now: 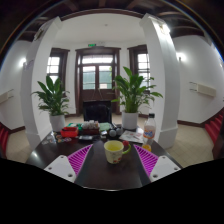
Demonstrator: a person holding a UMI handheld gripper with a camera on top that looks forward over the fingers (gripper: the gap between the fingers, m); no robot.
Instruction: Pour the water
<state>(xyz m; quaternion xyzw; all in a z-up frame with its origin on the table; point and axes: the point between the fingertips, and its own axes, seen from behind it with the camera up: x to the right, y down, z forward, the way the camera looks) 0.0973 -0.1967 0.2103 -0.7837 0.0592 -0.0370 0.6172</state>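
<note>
Claw (113, 160): spread wide, holding nothing; its pink pads (80, 158) flank a gap.
Cup (115, 151): yellow-green, standing on the dark table (100, 175) between the fingers, with gaps at both sides.
Bottle (149, 133): clear, further off to the right, near the table's edge.
Far side: tea ware (88, 129), then two potted plants (52, 98) by a door (98, 80).
Progress: judged barely begun; nothing gripped, pouring not yet started.

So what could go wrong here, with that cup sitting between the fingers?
The gripper is open, with the yellow-green cup standing between its fingers, apparently untouched; closing off-centre could tip it. The dark table is crowded just beyond: a red box and a bottle could be bumped or splashed.
</note>
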